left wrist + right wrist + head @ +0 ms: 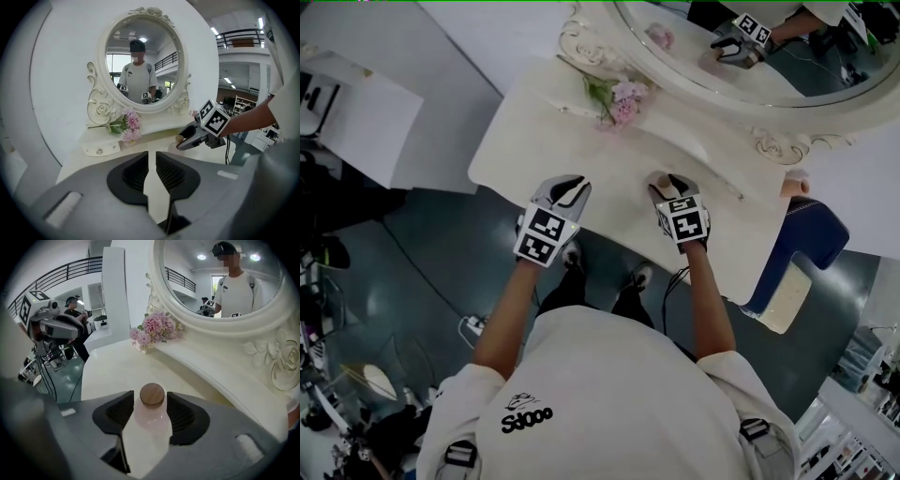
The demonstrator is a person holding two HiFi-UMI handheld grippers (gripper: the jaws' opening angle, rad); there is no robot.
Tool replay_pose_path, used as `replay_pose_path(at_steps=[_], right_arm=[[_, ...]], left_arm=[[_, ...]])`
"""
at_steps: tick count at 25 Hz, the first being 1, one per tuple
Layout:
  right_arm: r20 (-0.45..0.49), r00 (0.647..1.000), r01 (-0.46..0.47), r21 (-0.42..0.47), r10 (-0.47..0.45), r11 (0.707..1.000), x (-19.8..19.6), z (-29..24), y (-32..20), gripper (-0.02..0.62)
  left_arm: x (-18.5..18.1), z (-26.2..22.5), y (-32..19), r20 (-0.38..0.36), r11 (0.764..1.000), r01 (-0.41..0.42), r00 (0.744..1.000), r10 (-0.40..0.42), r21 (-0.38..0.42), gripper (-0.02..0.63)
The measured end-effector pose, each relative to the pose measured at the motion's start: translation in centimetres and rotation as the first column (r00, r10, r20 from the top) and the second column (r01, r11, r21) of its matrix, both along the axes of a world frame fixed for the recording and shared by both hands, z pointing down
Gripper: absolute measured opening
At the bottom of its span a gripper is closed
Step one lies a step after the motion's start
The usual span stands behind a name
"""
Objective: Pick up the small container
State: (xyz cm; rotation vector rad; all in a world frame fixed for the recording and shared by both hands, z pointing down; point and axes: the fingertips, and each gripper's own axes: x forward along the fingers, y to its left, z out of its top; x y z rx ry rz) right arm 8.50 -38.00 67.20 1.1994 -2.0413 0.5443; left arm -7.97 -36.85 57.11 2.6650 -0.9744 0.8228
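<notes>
Small container [151, 419] touches both fingers [183, 416] of right gripper [151, 399]; flowers [157, 326] stand beyond.

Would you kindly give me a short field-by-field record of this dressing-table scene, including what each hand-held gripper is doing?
surface: white dressing table with an oval mirror at its back
decoration: pink flowers lying below the mirror
target: small container, pink with a wooden lid, upright
right hand-held gripper: jaws on either side of the small container; whether the pads press on it is unclear
left hand-held gripper: jaws narrowly apart, nothing between them, only tabletop showing through the gap
</notes>
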Motion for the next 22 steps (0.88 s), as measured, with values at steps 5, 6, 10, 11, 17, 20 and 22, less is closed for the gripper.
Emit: replay_pose_path(at_steps=[5,6,10,11,17,20,22], right_arm=[[-0.028,1.000,0.007,0.043,-0.006,0.999,-0.2,0.6,-0.6,0.201],[-0.024,1.000,0.001,0.056,0.000,0.998,-0.3,0.6,-0.7,0.201],[-0.002,1.000,-0.012,0.104,0.012,0.994,-0.5,0.2,-0.9,0.170],[0.012,1.000,-0.024,0.103,0.023,0.994,-0.4,0.2,-1.0,0.162],[0.020,0.999,-0.037,0.091,0.035,0.995,-0.4,-0.1,-1.1,0.135],[0.037,0.998,-0.054,0.100,0.050,0.994,-0.6,-0.8,-0.9,0.135],[0.051,0.997,-0.060,0.114,0.054,0.992,-0.7,-1.8,-1.0,0.135]], left_arm=[[-1.0,0.1,0.7,0.027,1.000,0.001,1.000,-0.001,-0.003,0.067],[-1.3,0.0,0.8,0.030,1.000,0.002,1.000,-0.002,-0.001,0.067],[-2.0,0.1,1.2,0.039,1.000,0.013,0.999,-0.013,-0.002,0.064],[-2.0,0.2,1.3,0.040,1.000,0.012,0.999,-0.012,-0.003,0.064],[-1.9,-0.1,1.7,0.038,1.000,0.005,0.999,-0.005,0.004,0.063],[-1.8,-0.4,1.6,0.037,1.000,-0.001,0.999,0.001,0.013,0.063],[-1.8,-0.9,1.4,0.032,1.000,-0.002,0.999,0.002,0.024,0.063]])
